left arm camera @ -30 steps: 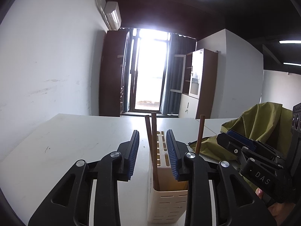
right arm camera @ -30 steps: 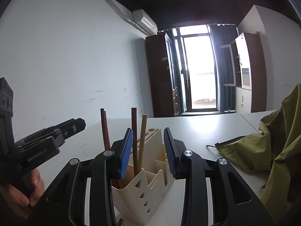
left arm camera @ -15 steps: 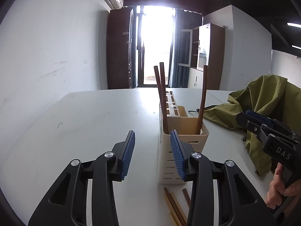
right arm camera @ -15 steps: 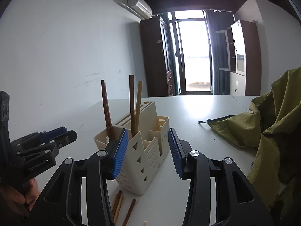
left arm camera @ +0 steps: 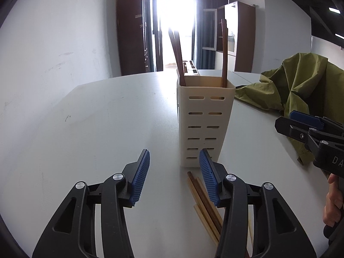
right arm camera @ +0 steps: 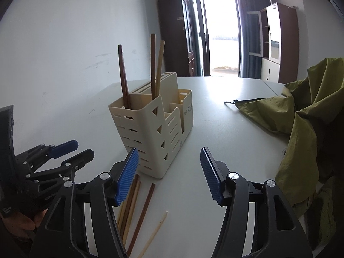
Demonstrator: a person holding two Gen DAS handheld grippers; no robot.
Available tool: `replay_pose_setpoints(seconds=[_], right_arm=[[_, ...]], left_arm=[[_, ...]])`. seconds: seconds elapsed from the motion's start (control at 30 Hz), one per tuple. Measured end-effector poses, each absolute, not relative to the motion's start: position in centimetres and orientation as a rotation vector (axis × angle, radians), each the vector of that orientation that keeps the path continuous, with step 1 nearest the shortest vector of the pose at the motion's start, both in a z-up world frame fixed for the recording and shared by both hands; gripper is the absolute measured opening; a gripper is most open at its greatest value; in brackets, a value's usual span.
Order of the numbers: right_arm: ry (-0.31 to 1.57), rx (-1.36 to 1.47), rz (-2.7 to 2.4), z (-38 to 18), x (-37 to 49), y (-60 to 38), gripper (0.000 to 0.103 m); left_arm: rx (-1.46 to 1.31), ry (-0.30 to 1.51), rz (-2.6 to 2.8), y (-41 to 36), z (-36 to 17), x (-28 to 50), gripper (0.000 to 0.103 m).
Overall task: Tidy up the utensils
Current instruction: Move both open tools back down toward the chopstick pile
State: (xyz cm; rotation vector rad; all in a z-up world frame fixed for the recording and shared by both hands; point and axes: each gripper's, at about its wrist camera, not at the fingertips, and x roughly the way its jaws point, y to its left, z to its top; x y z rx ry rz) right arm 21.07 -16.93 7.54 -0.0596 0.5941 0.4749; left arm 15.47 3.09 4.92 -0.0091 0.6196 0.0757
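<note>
Both the left gripper point(left arm camera: 174, 172) and right gripper point(right arm camera: 169, 172) gape empty; loose chopsticks point(right arm camera: 137, 206) before the holder point(right arm camera: 154, 129) look light, stiff, slippery, best pinched mid-shaft.

A white table point(right arm camera: 225, 129) bears a cream utensil holder point(right arm camera: 154, 133), loose chopsticks point(right arm camera: 137, 210) lying just before it, and a crumpled olive-green jacket point(right arm camera: 301, 111) nearby.

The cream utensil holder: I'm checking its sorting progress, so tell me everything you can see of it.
The cream utensil holder looks like matte plastic, with slotted walls, triangular cut-outs and several stepped compartments. It stands upright on the white table. Four chopsticks stand in its front compartment, three dark and one pale. More loose chopsticks lie on the table at its base. Neither gripper touches it.
</note>
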Motion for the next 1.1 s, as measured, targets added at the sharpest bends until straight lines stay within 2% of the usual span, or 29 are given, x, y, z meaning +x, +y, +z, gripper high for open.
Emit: replay_pose_setpoints(seconds=[0.23,0.43,0.93,1.07,1.1], right_arm=[[0.688,-0.067,0.466,5.4,21.2,-16.8,0.06],[0.772,-0.075,0.463,3.6,21.4,-16.6,0.06],[0.968,-0.074,0.474,0.1,22.5,-16.0,0.06],[1.003,-0.076,0.472,-0.8,22.8,-15.9,0.059],[1.01,-0.08,0.469,-1.1,22.8,-15.8,0.057]], left_arm=[[0.006,0.691,0.077,2.6,3.2,15.1,0.049],[-0.12,0.853,-0.026,3.5,0.9,16.3,0.049],[-0.128,1.039,-0.019,3.7,-2.4,18.4,0.049],[-0.141,1.085,-0.024,3.6,-3.1,19.1,0.049],[-0.136,1.091,-0.019,3.5,-3.2,19.2,0.049]])
